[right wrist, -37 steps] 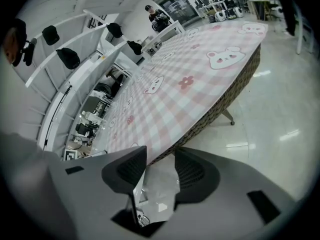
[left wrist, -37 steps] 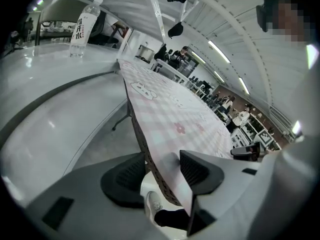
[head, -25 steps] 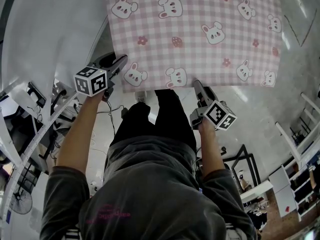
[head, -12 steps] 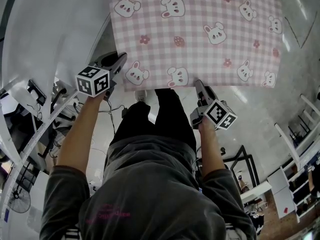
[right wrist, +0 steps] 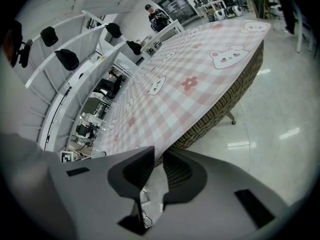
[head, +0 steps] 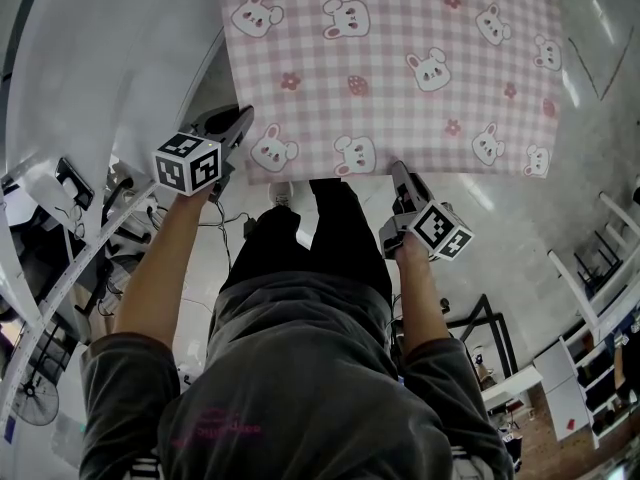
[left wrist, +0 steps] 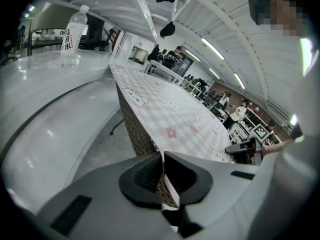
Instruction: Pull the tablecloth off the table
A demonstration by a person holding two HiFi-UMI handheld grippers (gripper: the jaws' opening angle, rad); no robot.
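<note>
My left gripper (left wrist: 162, 157) and right gripper (right wrist: 159, 156) both pinch the tablecloth (head: 400, 68) hem; shallow bites could slip under 1 uneven yank.

Tablecloth (head: 400, 58) over table (right wrist: 220, 115), left hand-held gripper (head: 240, 120) at near-left corner, right hand-held gripper (head: 399, 171) at near edge

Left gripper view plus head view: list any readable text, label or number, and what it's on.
Nothing can be quoted as it reads.
On the water bottle: dark characters stacked down its label, too small to read.
On the person's shirt: pink print on the back, too blurred to read.
On the marker cubes: black-and-white square codes, no letters.
On the tablecloth: only rabbits and flowers, no words.
</note>
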